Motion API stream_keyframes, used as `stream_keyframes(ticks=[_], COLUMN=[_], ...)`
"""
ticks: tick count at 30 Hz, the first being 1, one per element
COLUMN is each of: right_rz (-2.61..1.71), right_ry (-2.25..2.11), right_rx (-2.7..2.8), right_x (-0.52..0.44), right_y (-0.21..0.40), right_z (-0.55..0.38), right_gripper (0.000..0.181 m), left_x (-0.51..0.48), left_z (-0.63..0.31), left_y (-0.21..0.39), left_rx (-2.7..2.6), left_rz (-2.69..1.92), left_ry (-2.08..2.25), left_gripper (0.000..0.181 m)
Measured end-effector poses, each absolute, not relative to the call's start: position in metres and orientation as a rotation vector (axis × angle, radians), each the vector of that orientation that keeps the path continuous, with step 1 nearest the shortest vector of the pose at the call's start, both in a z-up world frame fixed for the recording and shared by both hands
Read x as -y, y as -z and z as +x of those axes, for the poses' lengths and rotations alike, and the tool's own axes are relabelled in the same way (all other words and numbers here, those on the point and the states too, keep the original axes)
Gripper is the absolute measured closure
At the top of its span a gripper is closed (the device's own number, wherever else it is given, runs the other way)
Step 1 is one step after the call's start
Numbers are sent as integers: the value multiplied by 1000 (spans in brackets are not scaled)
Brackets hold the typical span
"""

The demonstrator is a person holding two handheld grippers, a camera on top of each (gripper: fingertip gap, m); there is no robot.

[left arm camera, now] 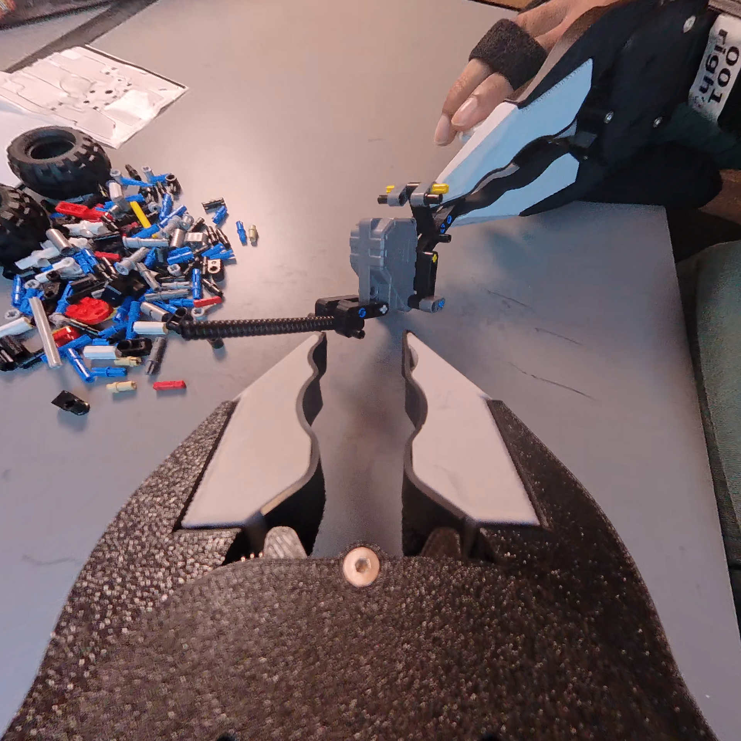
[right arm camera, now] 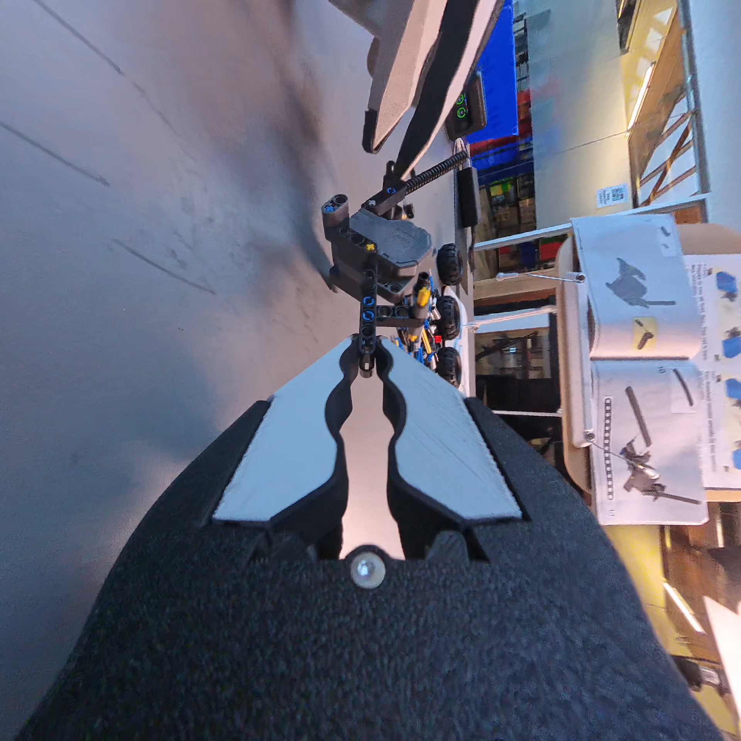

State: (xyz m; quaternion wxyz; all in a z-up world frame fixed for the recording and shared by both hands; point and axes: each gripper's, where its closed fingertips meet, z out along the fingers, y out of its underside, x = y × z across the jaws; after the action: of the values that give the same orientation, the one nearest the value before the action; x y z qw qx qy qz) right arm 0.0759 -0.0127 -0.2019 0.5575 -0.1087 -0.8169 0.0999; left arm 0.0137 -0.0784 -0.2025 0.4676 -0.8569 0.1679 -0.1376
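right gripper (right arm camera: pixel 367 353) pinching assembly (left arm camera: pixel 387 264) by black beam; left gripper (left arm camera: pixel 365 341) wide, empty, just under its sideways-pointing spring rod (left arm camera: pixel 256 322).

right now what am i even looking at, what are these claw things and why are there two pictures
Each picture comes from a camera on a hand-held two-finger gripper, looking along its fingers. In the left one, the left gripper is open, empty, above a grey table. The right gripper, held by a hand, pinches the black beam of a building-brick assembly: a grey motor-like block with a black ribbed rod. A pile of small parts, black tyres and a plastic bag lie on the table.
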Motion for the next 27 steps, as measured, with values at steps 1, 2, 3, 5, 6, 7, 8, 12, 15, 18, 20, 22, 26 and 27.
stream_keyframes(ticks=[1,2,3,5,6,7,8,12,15,18,20,22,26,27], right_rz=[-229,-201,-169,-112,-100,-113,-152,-343,-492,-681,-792,-813,-799,-786], right_ry=[-218,-207,-196,-206,-236,-282,-343,-790,-1273,-1386,-1300,-1264,-1341,-1389], right_rx=[1921,1917,1916,1936,1960,1999,2056,2165,2143,1982,1974,2013,2090,2123], right_x=[15,18,21,31,37,43,49,84,99,67,44,37,41,46], right_y=[201,201,201,205,208,213,219,211,170,139,145,155,165,167], right_z=[76,77,78,82,84,88,91,105,120,100,85,77,66,67], right_gripper=[175,175,174,171,169,167,164,152,152,157,157,156,149,148], left_x=[78,77,76,73,71,70,68,63,62,61,60,57,56,55], left_z=[15,16,17,18,19,21,22,24,28,39,43,49,61,63], left_y=[205,207,210,213,213,212,210,211,208,199,197,196,184,182], left_rx=[-412,-413,-415,-413,-416,-416,-409,-437,-517,-672,-796,-897,-980,-991], left_rz=[-2115,-2127,-2139,-2154,-2150,-2138,-2129,-2119,-2081,-1973,-1903,-1833,-1711,-1693], left_ry=[332,325,319,292,283,284,281,223,165,107,-2,-89,-147,-156], left_gripper=[145,145,145,146,148,150,151,160,162,163,163,164,164,165])
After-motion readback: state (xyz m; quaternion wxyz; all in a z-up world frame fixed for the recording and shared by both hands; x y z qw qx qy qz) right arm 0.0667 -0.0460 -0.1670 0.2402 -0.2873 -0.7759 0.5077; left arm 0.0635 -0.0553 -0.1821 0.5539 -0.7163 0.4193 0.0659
